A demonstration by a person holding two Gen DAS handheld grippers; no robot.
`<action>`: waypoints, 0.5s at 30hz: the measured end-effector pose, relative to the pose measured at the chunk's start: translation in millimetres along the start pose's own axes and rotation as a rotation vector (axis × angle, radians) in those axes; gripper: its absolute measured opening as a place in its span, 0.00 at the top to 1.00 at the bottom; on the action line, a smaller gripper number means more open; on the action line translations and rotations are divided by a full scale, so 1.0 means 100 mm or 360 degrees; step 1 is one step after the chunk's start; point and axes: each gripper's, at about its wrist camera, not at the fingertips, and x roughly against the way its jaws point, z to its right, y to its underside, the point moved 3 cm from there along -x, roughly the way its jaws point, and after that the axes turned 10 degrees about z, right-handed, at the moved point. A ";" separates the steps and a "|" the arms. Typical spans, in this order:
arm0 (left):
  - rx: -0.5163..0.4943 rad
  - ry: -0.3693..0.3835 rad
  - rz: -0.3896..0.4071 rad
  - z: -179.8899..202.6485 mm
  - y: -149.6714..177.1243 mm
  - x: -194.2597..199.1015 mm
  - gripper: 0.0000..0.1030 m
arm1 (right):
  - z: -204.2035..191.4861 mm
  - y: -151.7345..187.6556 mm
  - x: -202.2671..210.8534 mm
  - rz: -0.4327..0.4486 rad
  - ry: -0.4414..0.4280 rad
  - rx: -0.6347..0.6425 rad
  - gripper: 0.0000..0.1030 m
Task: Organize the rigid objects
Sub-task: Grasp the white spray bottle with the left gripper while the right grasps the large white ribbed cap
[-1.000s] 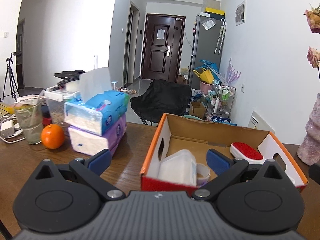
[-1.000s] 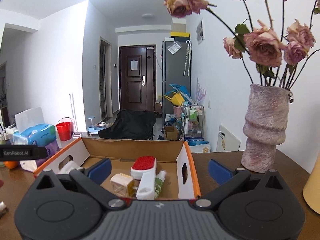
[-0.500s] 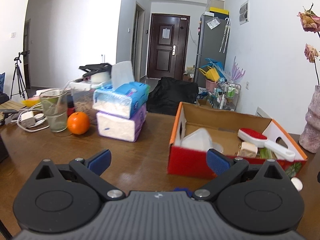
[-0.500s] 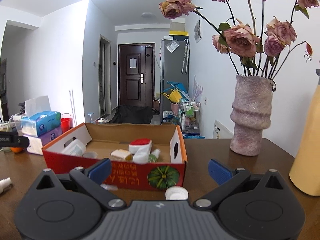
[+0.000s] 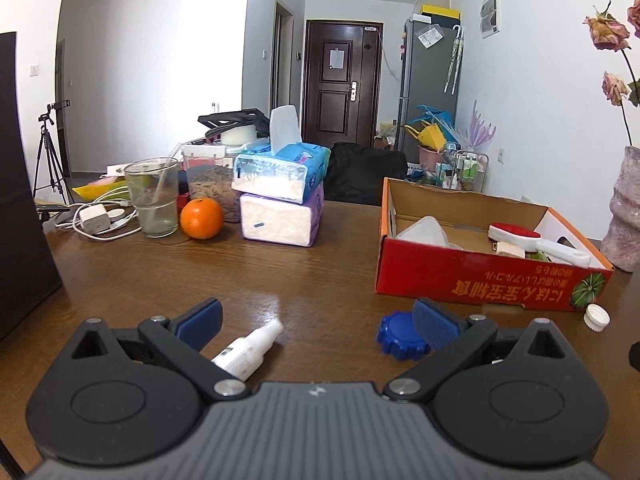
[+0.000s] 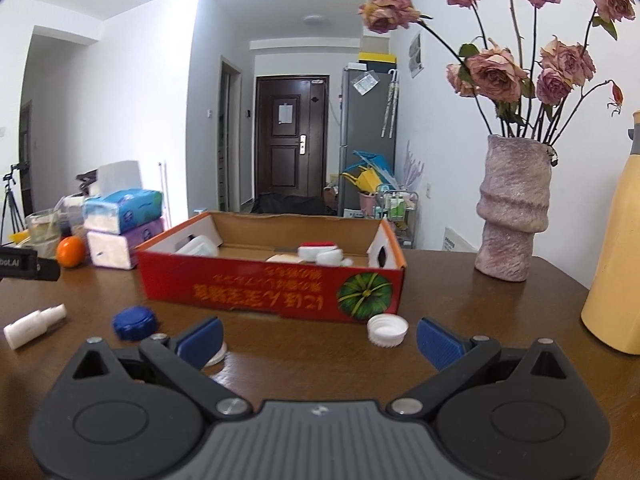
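Note:
A red cardboard box [image 5: 472, 278] [image 6: 256, 284] stands on the brown table, holding a red-and-white brush [image 5: 520, 237], a clear plastic container [image 5: 422, 230] and small items. In front of it lie a white spray bottle [image 5: 248, 350] [image 6: 34, 324], a blue ridged cap [image 5: 400, 336] [image 6: 133, 323] and a white cap [image 5: 597, 317] [image 6: 387, 330]. My left gripper [image 5: 316, 322] is open, low over the table, with the bottle by its left finger and the blue cap at its right finger. My right gripper [image 6: 318, 338] is open, the white cap between its fingers ahead. A white lid edge [image 6: 216, 358] peeks behind its left finger.
Two stacked tissue packs [image 5: 282, 200], an orange [image 5: 201, 218], a glass [image 5: 153, 196] and cables [image 5: 96, 220] crowd the table's far left. A pink vase of dried roses [image 6: 512, 208] and a yellow bottle [image 6: 616, 264] stand at the right. A dark object [image 5: 20, 200] blocks the left edge.
Both grippers have pulled back from over the box and dropped low to the table. The loose bottle and caps in front of the box have come into view.

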 end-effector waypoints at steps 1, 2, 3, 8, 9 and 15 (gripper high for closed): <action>0.0003 0.0005 0.0000 -0.02 0.01 0.04 0.00 | -0.03 0.01 0.03 -0.0001 -0.0005 0.0004 0.00; 0.0006 0.0010 -0.0002 -0.04 0.02 0.07 0.00 | -0.06 0.02 0.06 -0.0001 -0.0012 0.0007 0.00; 0.0007 0.0014 -0.0004 -0.06 0.04 0.11 0.00 | -0.09 0.03 0.09 -0.0001 -0.0017 0.0011 0.00; -0.0004 0.0037 -0.0026 -0.13 0.12 0.25 0.00 | -0.21 0.07 0.20 -0.0012 -0.0044 0.0013 0.00; -0.0011 0.0043 -0.0033 -0.14 0.14 0.27 0.00 | -0.24 0.08 0.22 -0.0016 -0.0047 0.0016 0.00; -0.0026 0.0065 -0.0067 -0.21 0.22 0.35 0.00 | -0.35 0.13 0.27 -0.0039 -0.0053 0.0023 0.00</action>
